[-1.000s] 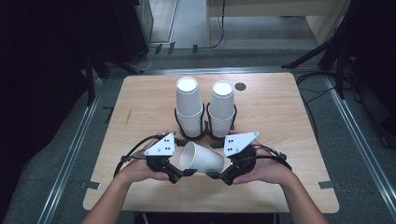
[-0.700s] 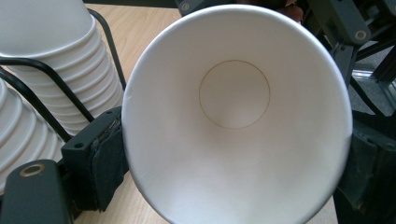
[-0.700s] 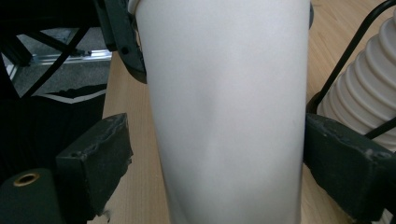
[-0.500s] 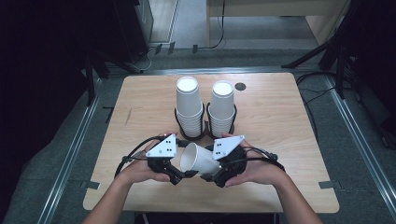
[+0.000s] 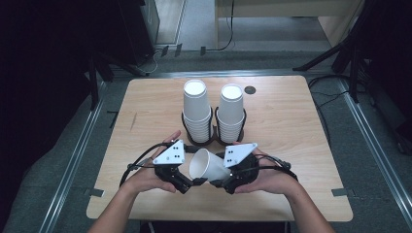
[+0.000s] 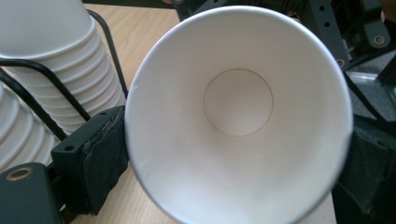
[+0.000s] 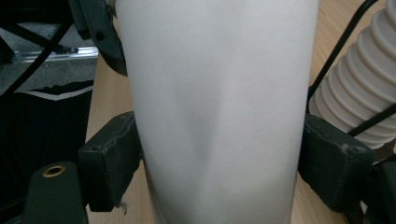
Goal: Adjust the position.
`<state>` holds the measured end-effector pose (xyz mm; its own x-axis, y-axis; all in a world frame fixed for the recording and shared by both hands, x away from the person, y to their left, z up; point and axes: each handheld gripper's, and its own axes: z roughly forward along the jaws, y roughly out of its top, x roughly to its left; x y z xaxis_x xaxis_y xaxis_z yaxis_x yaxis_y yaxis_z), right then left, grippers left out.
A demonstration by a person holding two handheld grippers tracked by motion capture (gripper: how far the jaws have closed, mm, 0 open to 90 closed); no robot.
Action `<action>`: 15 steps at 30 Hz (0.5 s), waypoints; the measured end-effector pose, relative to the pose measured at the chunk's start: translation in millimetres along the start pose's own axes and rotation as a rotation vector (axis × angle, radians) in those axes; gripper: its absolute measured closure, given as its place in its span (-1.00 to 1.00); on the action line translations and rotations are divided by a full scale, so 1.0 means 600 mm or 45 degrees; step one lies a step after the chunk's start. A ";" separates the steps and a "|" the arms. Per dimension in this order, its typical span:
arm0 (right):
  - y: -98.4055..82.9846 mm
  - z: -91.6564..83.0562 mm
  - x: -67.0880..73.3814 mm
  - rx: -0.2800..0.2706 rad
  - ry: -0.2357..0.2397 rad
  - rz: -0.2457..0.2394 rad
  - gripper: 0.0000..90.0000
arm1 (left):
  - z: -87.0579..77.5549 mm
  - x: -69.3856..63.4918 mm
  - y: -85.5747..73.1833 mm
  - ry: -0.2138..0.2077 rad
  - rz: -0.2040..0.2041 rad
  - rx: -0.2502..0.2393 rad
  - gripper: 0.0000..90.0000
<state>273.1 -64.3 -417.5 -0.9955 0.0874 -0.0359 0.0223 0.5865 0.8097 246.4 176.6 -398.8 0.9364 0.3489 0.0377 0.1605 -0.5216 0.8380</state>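
Handover tip: right hand-held gripper point(image 5: 224, 183) has just closed onto white paper cup point(image 5: 209, 166); left hand-held gripper point(image 5: 190, 182) has just been opening, so withdraw it gently.

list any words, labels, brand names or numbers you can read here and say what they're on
None: no readable text anywhere.
Loose paper cup: plain white inside and outside, no print.
Two cup stacks: plain white.
Grey plates on the left gripper and the right gripper: small dark dots, not letters or numbers.
Table: bare wood, one dark round spot, no lettering visible.
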 end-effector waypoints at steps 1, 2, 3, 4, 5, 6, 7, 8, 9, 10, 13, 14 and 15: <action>-0.002 -0.002 0.000 -0.006 -0.005 0.008 -0.57 | -0.001 0.000 0.000 0.005 -0.009 -0.008 -0.86; -0.005 -0.005 -0.002 -0.010 -0.011 0.012 -0.56 | -0.003 0.001 -0.001 0.008 -0.019 -0.017 -0.86; -0.007 -0.008 -0.003 -0.017 -0.017 0.013 -0.56 | -0.006 0.003 -0.002 0.011 -0.033 -0.030 -0.86; -0.010 -0.011 -0.004 -0.025 -0.026 0.022 -0.56 | -0.008 0.004 -0.003 0.011 -0.045 -0.043 -0.86; -0.012 -0.014 -0.005 -0.031 -0.028 0.032 -0.56 | -0.011 0.006 -0.004 0.012 -0.051 -0.052 -0.86; -0.015 -0.017 -0.007 -0.044 -0.033 0.032 -0.56 | -0.013 0.007 -0.005 0.009 -0.061 -0.060 -0.86; -0.016 -0.019 -0.007 -0.051 -0.034 0.039 -0.56 | -0.015 0.009 -0.006 0.005 -0.078 -0.077 -0.86; -0.019 -0.023 -0.008 -0.062 -0.042 0.049 -0.56 | -0.016 0.010 -0.008 0.005 -0.083 -0.083 -0.86; -0.021 -0.025 -0.009 -0.070 -0.042 0.053 -0.56 | -0.017 0.011 -0.009 0.006 -0.099 -0.097 -0.86; -0.023 -0.028 -0.010 -0.075 -0.045 0.065 -0.56 | -0.019 0.013 -0.011 0.010 -0.107 -0.102 -0.86; -0.030 -0.035 -0.013 -0.090 -0.055 0.081 -0.56 | -0.025 0.017 -0.015 0.026 -0.131 -0.127 -0.86; -0.032 -0.037 -0.014 -0.097 -0.058 0.083 -0.56 | -0.028 0.019 -0.016 0.028 -0.141 -0.140 -0.86; -0.034 -0.039 -0.015 -0.102 -0.066 0.084 -0.56 | -0.031 0.021 -0.018 0.033 -0.155 -0.156 -0.86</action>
<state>279.5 -95.9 -420.1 -0.9860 0.1663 -0.0098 0.0779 0.5119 0.8555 250.4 201.3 -397.2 0.9036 0.4248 -0.0555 0.2319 -0.3761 0.8971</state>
